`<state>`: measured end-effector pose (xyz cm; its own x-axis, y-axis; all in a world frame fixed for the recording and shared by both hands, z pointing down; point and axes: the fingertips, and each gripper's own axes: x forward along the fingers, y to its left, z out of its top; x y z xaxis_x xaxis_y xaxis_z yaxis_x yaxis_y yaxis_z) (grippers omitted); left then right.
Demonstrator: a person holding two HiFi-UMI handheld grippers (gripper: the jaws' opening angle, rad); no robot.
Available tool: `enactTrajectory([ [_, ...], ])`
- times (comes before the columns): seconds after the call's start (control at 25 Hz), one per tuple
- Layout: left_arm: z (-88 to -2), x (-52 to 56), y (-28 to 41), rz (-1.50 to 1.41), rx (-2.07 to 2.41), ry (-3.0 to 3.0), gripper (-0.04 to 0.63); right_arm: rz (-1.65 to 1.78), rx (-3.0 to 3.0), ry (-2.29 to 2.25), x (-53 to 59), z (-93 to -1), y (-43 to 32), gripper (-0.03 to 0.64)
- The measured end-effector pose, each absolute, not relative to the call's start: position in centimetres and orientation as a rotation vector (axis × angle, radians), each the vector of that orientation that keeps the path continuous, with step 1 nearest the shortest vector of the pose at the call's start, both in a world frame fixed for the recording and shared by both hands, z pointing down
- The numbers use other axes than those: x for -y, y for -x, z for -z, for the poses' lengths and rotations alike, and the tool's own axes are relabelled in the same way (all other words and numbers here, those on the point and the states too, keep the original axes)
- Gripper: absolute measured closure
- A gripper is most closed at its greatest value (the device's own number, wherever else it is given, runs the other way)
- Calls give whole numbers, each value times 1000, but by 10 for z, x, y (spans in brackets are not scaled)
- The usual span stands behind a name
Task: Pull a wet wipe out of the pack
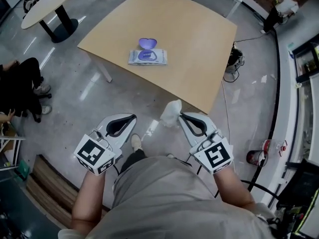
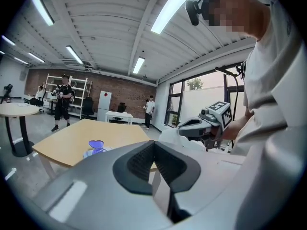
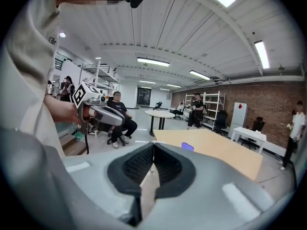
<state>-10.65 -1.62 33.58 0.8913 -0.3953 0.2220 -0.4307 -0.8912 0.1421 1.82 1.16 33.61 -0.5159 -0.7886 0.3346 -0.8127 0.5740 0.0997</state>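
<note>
**Head view.** The pack (image 1: 147, 57) is a flat, soft pouch of white and blue film. It lies in the upper centre of the frame on a pale, wood-toned tabletop (image 1: 199, 44) with rounded corners. Its rounded purple lid (image 1: 147, 44) stands open at the pack's far edge. Both grippers are low in the frame, off the tabletop and well apart from the pack, over a glossy grey floor (image 1: 99, 83).
- The left gripper (image 1: 129, 118) has a white shell and black pads, and is clenched on nothing.
- The right gripper (image 1: 183, 117) is clenched on a crumpled white wet wipe (image 1: 172, 112). The wipe bunches out from its tip, near the tabletop's near corner.
- A round table (image 1: 47, 4) stands at upper left, and a seated person (image 1: 20, 83) is at the left edge.

**Left gripper view.** The 2 black ribbed pads meet at centre frame with nothing between them. The pack and its open lid show small at lower left on the tabletop. The right gripper, right of centre, carries the wet wipe at its tip.

**Right gripper view.** The pads are pressed together at their tips, and the wet wipe is hidden beyond them. The purple lid shows just right of centre on the tabletop. The left gripper is at left, with the seated person behind it.
</note>
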Motion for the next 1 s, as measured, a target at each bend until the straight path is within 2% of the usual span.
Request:
enactTrajectory([
  [0.24,-339,-63,45,-292,692,-2822,591,-83,2522,-1244,-83,-342,-72,614],
  [0.48,-334,-148,13,-332,716,-2786,591,-113,2553,-1172,-147,-350,-99,614],
  [0.68,-331,-185,12,-399,671,-2836,591,-92,2551,-1226,-185,-342,-101,614],
  [1.0,-296,-220,46,-309,545,-2925,591,-36,2515,-1333,-230,-309,-63,614],
])
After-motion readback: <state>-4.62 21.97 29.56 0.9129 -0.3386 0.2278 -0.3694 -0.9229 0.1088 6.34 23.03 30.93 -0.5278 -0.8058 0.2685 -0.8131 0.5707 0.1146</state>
